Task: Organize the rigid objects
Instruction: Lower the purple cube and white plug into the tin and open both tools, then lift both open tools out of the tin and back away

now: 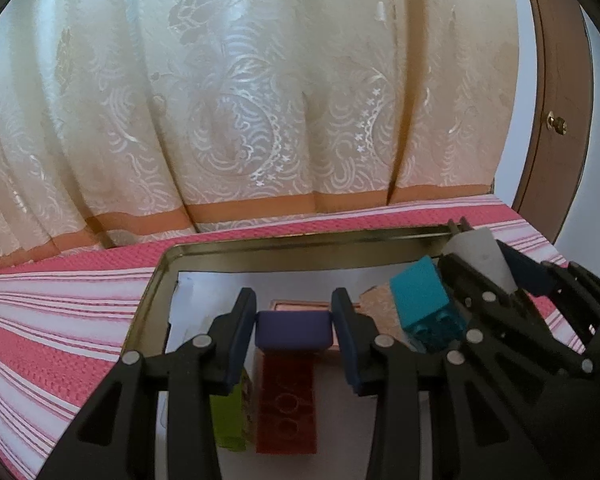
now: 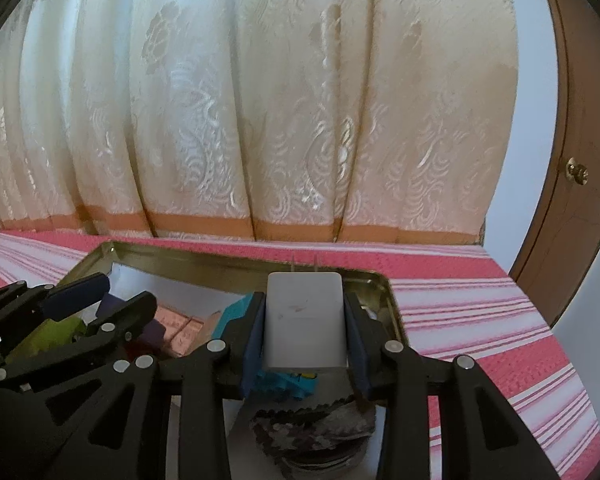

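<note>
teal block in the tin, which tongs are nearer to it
Right. The right tongs, shut on a white plug adapter, hang just over the teal block. The left tongs, holding a purple block, sit further left over the red brick.

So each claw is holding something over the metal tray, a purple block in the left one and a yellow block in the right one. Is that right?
Not quite. The right gripper holds a white block, not a yellow one, as the right wrist view shows. The left gripper does hold the purple block over the metal tray.

Metal tray [image 1: 236, 245] on pink striped cloth [image 1: 60, 320]
</note>
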{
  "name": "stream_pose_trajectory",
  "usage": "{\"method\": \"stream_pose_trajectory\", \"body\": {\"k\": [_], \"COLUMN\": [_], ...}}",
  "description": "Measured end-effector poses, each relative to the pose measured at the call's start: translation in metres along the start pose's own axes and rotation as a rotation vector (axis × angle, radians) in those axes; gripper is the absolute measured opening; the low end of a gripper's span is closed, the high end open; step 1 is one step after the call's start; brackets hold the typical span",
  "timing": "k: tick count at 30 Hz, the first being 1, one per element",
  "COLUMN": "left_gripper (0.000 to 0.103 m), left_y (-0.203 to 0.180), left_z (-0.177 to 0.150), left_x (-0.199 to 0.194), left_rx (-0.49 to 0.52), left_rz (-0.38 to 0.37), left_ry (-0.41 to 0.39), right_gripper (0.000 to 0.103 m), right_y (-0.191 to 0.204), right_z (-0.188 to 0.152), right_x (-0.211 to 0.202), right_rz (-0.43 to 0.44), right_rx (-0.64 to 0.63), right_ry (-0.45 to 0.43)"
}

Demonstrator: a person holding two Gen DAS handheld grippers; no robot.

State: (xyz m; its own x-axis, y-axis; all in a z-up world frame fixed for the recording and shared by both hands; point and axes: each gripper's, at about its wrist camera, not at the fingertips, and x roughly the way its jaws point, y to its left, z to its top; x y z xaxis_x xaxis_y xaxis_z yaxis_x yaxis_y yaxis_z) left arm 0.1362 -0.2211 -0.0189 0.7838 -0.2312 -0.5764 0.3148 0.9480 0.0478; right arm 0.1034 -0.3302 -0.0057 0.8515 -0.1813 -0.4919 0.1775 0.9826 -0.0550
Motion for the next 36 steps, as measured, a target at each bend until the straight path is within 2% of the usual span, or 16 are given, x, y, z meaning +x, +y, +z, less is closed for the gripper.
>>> {"method": "stream_pose_trajectory", "body": {"k": [16, 19, 21, 23, 24, 26, 28, 31, 36], "left_gripper": [0.038, 0.038, 0.043, 0.059, 0.063, 0.073, 0.079, 0.092, 0.099], "left_y": [0.001, 0.007, 0.013, 0.019, 0.021, 0.026, 0.032, 0.041, 0.052], "left_z": [-0.001, -0.001, 0.0, 0.001, 0.001, 0.0, 0.0, -0.002, -0.006], "left_x": [0.0, -0.002, -0.002, -0.002, -0.002, -0.004, -0.006, -0.009, -0.012], "left_rx": [-0.002, -0.019, -0.038, -0.065, -0.078, -0.103, -0.129, -0.175, -0.22], "left_rz": [0.012, 0.043, 0.052, 0.078, 0.095, 0.121, 0.124, 0.136, 0.132], "left_ry": [-0.007, -0.001, 0.004, 0.019, 0.024, 0.021, 0.013, 0.004, -0.007], "right_gripper": [0.041, 0.042, 0.042, 0.044, 0.045, 0.053, 0.059, 0.066, 0.077], "right_y": [0.003, 0.003, 0.002, 0.0, -0.001, -0.004, -0.008, -0.014, -0.014], "right_z": [0.0, -0.001, -0.002, -0.004, -0.004, -0.004, -0.005, -0.006, -0.005], "right_x": [0.0, 0.0, 0.001, 0.001, 0.001, 0.002, 0.003, 0.002, 0.0], "right_rz": [0.028, 0.091, 0.158, 0.172, 0.172, 0.181, 0.192, 0.218, 0.203], "right_rx": [-0.004, 0.013, 0.045, 0.07, 0.083, 0.115, 0.155, 0.197, 0.208], "right_ry": [0.005, 0.017, 0.031, 0.035, 0.042, 0.053, 0.062, 0.061, 0.045]}}
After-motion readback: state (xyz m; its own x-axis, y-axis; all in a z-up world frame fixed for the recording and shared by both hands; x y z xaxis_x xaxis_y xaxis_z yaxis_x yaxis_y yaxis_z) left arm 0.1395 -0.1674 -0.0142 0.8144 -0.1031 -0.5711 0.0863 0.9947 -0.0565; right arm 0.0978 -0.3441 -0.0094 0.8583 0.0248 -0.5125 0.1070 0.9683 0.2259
